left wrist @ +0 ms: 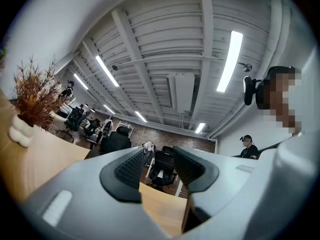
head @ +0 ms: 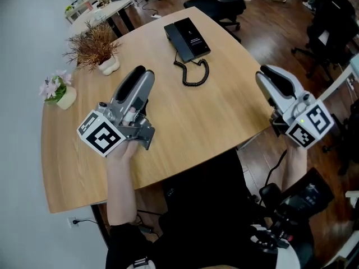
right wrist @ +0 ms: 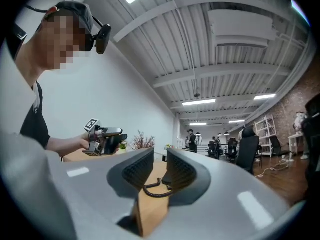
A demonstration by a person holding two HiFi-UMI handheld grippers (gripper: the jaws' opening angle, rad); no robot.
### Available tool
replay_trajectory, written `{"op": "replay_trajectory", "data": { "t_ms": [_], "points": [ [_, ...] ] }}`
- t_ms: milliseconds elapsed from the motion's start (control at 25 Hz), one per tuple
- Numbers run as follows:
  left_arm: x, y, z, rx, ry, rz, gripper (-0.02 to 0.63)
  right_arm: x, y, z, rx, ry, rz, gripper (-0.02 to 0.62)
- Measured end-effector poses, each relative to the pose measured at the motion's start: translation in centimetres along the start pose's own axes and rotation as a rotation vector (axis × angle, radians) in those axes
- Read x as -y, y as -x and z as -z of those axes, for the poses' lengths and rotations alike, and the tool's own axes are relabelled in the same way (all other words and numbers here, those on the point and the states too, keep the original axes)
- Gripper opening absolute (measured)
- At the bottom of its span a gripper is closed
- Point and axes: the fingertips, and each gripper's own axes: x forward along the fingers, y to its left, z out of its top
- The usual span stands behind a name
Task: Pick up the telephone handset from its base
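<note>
Slim black plastic telephone handset [head: 177,40], seated on its flat black base [head: 194,36] at the far side of the pale wooden surface [head: 224,114], black coiled cord [head: 195,75] trailing nearer. Probably light, rigid, slightly slick; best pinched across the narrow middle, allowing for cord tug. Both left gripper [head: 139,72] and right gripper [head: 268,75] well short, jaws parted, empty.

The telephone [head: 188,38] sits at the far side of the bench [head: 213,122], its coiled cord [head: 195,74] just before it. Left of the telephone stands a dried plant [head: 95,46], a flower pot [head: 58,91] farther left, nearer.
</note>
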Motion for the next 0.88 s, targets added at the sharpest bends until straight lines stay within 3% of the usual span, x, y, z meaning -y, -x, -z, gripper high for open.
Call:
{"op": "replay_trajectory", "data": {
  "t_ms": [80,240,400,560,880],
  "points": [
    [-1.7,-1.3,0.1,-0.029,0.035,0.007,0.169,0.8,-1.6,-0.1,0.0,0.013,0.001,0.089],
    [-5.2,-4.8,1.0,-0.043,0.166,0.064,0.238,2.9,-5.4,-1.4,0.023,0.064,-0.003,0.091],
    [-9.7,-6.9,2.8,-0.07,0.257,0.041,0.282,6.2,-9.6,-1.0,0.046,0.055,0.046,0.091],
    [-13.3,-8.5,4.4,-0.111,0.273,0.019,0.284,10.0,-14.1,1.2,0.007,-0.001,0.086,0.123],
    [-18.6,-11.9,7.6,-0.19,0.275,-0.065,0.284,11.6,-22.5,6.3,-0.106,0.049,0.009,0.149]
  ]
}}
